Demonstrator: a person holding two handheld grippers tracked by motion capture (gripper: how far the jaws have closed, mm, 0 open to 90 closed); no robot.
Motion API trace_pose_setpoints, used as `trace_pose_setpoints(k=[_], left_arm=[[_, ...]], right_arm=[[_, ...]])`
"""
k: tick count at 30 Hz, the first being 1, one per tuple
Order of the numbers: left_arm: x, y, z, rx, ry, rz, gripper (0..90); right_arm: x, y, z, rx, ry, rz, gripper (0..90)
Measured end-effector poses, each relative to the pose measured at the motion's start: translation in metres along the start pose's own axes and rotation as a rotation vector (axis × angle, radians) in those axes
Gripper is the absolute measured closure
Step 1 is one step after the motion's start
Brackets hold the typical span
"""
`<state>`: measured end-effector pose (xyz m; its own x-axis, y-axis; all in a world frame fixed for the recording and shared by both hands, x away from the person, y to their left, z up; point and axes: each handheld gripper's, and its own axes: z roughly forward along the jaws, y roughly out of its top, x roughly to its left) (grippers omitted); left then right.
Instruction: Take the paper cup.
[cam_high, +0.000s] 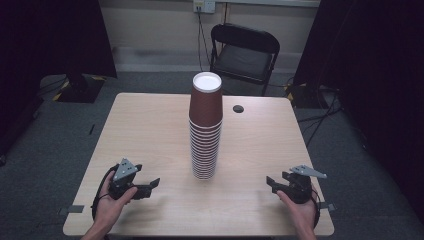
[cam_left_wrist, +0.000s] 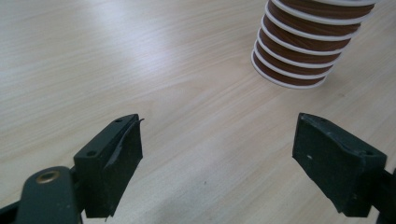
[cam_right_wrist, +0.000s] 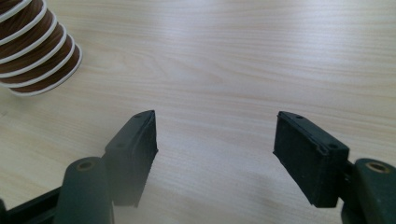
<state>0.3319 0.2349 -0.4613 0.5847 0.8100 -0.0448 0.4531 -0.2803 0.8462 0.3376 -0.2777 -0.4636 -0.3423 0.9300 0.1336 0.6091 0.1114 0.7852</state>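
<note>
High view shows the cup stack inverted at table centre, likely for stability. Left gripper at seven o'clock and right gripper at five flank it, jaws apart, holding nothing.

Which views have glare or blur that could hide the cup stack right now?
High view: dim, with dark room edges, yet the cup stack reads sharp on the table. Left gripper view: a soft sheen on the wood, the stack's rims crisp, the near fingers slightly soft. Right gripper view: a pale glare patch mid-table, the fingers blurred at the bottom edge.
</note>
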Motion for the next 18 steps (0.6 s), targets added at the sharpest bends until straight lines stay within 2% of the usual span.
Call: trace_pose_setpoints(k=[4, 8, 12, 13, 14, 15, 16, 17, 18], left_arm=[[0.004, 0.0, 0.002, 0.0, -0.007, -0.041, 15.7], [0.003, 0.002, 0.003, -0.018, -0.012, -0.048, 15.7], [-0.004, 0.006, 0.001, -0.028, -0.03, -0.025, 16.0], [-0.006, 0.007, 0.0, -0.042, -0.042, -0.031, 17.8], [-0.008, 0.009, -0.002, -0.063, -0.059, -0.02, 19.8], [-0.01, 0.01, -0.003, -0.075, -0.063, -0.011, 21.2], [-0.013, 0.013, -0.005, -0.093, -0.044, 0.01, 21.5], [-0.013, 0.013, -0.005, -0.093, -0.044, 0.01, 21.8], [-0.015, 0.017, -0.005, -0.071, -0.067, -0.006, 24.8]], right_arm=[[0.0, 0.001, -0.001, 0.0, 0.019, -0.001, 30.1], [-0.002, 0.002, 0.001, 0.002, 0.036, 0.009, 30.0], [-0.006, 0.003, 0.001, -0.003, 0.034, 0.013, 30.0], [-0.006, 0.002, 0.001, -0.001, 0.04, 0.013, 30.0], [-0.005, 0.002, 0.002, 0.007, 0.044, 0.01, 30.0], [-0.004, 0.002, 0.002, 0.01, 0.044, 0.004, 29.7], [-0.003, 0.002, 0.002, 0.013, 0.051, -0.001, 29.7], [-0.003, 0.002, 0.002, 0.013, 0.051, -0.001, 29.7], [-0.001, 0.001, 0.001, 0.014, 0.054, -0.01, 29.7]])
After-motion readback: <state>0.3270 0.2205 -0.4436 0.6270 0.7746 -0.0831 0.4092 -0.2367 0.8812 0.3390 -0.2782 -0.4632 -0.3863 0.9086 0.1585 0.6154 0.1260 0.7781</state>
